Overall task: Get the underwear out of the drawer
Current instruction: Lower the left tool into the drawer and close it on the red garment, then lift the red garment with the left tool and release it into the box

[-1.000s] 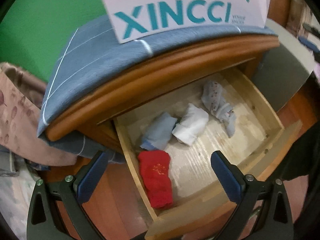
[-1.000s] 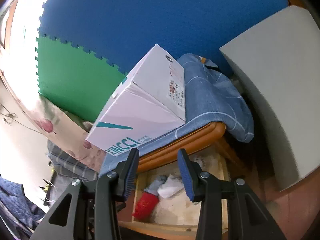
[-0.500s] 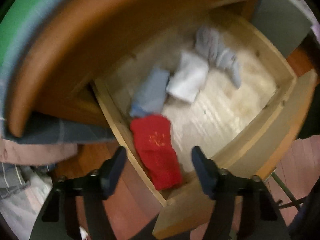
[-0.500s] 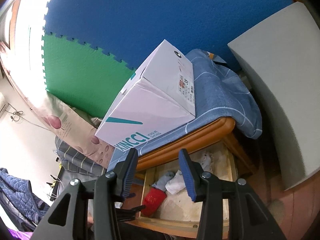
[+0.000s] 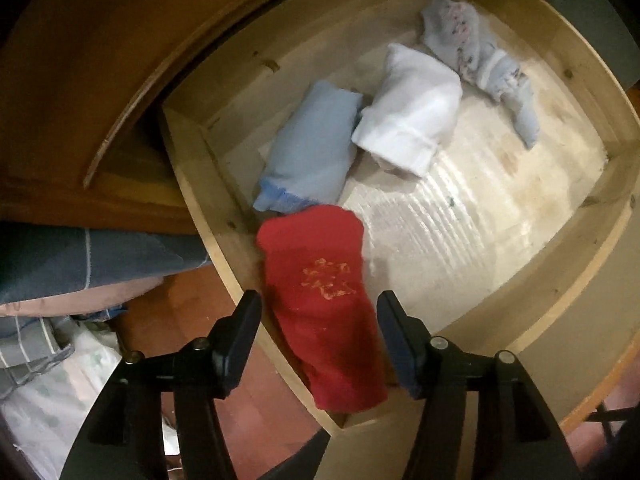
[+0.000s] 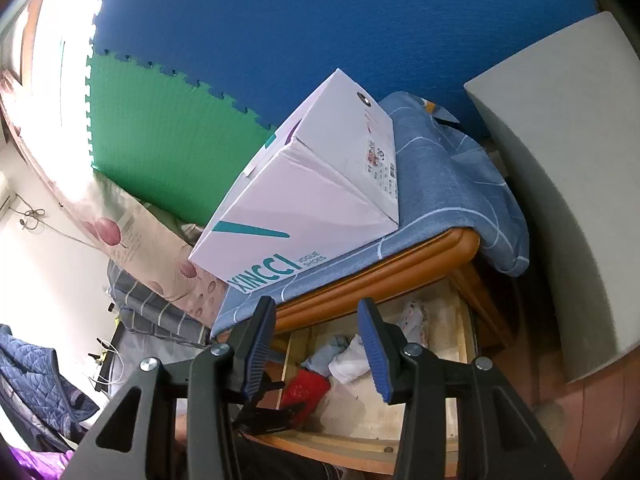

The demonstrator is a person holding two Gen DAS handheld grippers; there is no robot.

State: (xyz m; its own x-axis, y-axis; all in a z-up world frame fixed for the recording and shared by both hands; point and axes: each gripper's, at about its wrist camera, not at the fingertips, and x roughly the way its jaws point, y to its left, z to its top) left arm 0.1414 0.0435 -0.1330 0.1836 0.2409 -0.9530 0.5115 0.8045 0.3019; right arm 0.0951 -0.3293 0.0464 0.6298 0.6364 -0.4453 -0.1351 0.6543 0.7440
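Reaching for the red underwear [image 5: 320,296] in the open drawer [image 5: 576,264]

The left gripper [image 5: 318,320], its jaws lately reopening slightly, straddles the roll, seemingly without contact; next comes closing and lifting. The right gripper [image 6: 316,344] hangs apart, empty, alone showing the shoebox [image 6: 304,200] above.

The drawer [image 5: 592,236] is pale, unvarnished wood with visible knots; its floor has a slight sheen. The cabinet top [image 6: 384,276] is glossy orange-brown varnished wood. The red underwear [image 5: 320,300] is soft matt cloth. The box [image 6: 304,200] is smooth white cardboard.
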